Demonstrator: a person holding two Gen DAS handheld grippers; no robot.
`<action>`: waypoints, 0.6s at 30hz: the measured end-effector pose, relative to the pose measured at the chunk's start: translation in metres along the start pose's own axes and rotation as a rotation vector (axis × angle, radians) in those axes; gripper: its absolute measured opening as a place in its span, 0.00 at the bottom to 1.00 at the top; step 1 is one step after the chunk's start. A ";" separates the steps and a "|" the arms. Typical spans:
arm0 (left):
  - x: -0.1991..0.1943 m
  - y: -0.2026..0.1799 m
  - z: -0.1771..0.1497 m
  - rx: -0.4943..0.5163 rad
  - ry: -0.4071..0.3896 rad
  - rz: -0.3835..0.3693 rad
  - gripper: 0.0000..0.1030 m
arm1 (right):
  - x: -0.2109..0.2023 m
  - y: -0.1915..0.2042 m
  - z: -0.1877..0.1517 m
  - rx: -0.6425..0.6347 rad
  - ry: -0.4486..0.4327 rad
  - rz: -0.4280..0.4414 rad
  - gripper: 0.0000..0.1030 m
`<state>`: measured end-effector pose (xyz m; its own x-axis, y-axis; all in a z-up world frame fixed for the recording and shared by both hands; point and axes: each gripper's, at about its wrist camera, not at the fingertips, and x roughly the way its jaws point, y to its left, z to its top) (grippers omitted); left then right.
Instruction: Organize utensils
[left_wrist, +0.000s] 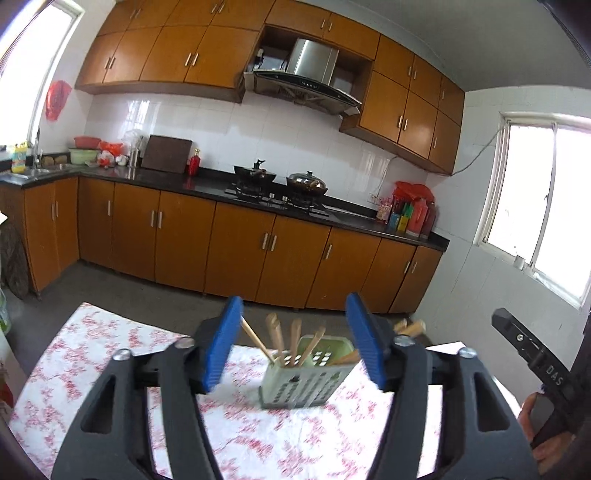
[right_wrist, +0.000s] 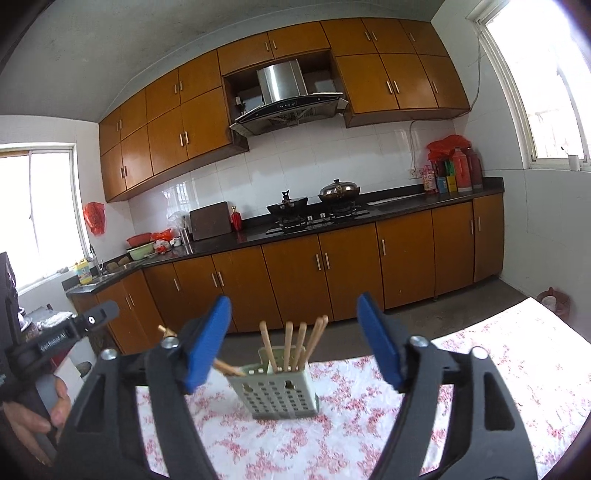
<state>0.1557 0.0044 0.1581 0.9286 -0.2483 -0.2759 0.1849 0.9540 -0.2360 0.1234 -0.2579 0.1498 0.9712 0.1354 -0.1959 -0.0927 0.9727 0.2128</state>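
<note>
Currently both wide, nothing held: left gripper (left_wrist: 291, 345) and right gripper (right_wrist: 293, 341) each facing the holder (right_wrist: 279, 391). Upright on floral tabletop (right_wrist: 369, 424), chopsticks (right_wrist: 291, 345) standing inside, one more leaning over its rim.

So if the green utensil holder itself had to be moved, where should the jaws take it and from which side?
Probably low on the green utensil holder, across its flat perforated walls and below the rim, coming in level from the near side. It stands upright on the floral tablecloth, and the wooden chopsticks fan out above the rim, so a top approach would likely knock them.
</note>
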 end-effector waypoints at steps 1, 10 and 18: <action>-0.007 0.001 -0.006 0.014 -0.004 0.009 0.72 | -0.008 0.001 -0.009 -0.012 0.004 -0.004 0.83; -0.060 0.005 -0.087 0.153 -0.002 0.110 0.98 | -0.060 0.031 -0.091 -0.153 0.024 -0.061 0.96; -0.090 0.006 -0.138 0.196 -0.017 0.180 0.98 | -0.083 0.040 -0.149 -0.199 0.072 -0.115 0.96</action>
<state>0.0286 0.0090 0.0533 0.9572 -0.0707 -0.2806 0.0738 0.9973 0.0006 0.0063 -0.2025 0.0319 0.9604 0.0278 -0.2771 -0.0307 0.9995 -0.0062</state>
